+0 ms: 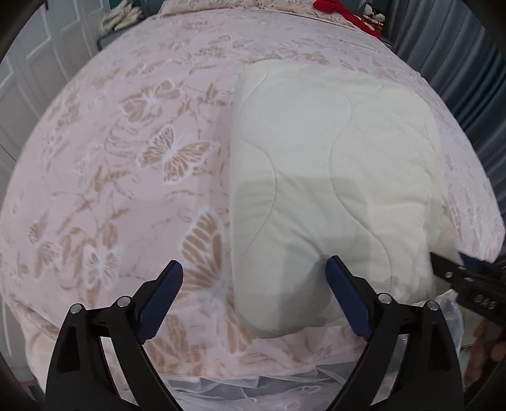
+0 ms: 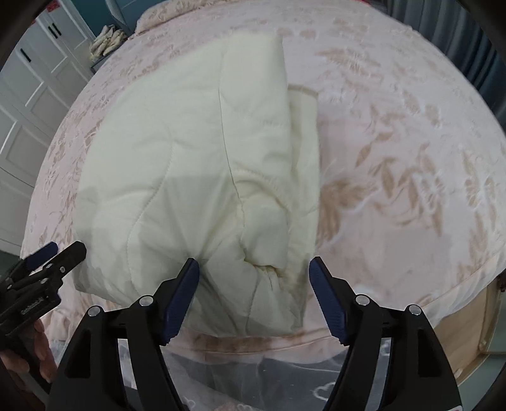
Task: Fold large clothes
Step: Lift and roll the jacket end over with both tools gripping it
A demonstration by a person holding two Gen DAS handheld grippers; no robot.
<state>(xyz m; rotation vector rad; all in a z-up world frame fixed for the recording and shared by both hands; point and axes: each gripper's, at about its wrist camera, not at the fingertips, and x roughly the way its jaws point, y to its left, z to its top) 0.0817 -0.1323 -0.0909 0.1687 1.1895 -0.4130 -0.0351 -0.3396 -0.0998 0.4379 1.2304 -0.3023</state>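
Left wrist view: red cloth (image 1: 335, 8) at 12 o'clock cut off by top edge; kind not determinable. Small figures (image 1: 373, 14) beside it too small to identify. Right gripper (image 1: 468, 278) enters at 3 o'clock, mostly out of frame, blurred. Hand (image 1: 484, 351) at 4 o'clock only partly visible.

Right wrist view: quilt (image 2: 189, 151) right fold motion-blurred. Pale bundle (image 2: 106, 39) at 11 o'clock indistinct. Bed (image 2: 395, 142) runs out of frame at the top.

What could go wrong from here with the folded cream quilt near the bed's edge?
1. The cream quilt lies close to the near edge of the bed; a nudge might slide it off.
2. Both grippers are open, the left gripper and the right gripper, so the puffy fold at the near right corner may spring open.
3. An inner layer sticks out on the right, so the stack looks uneven.
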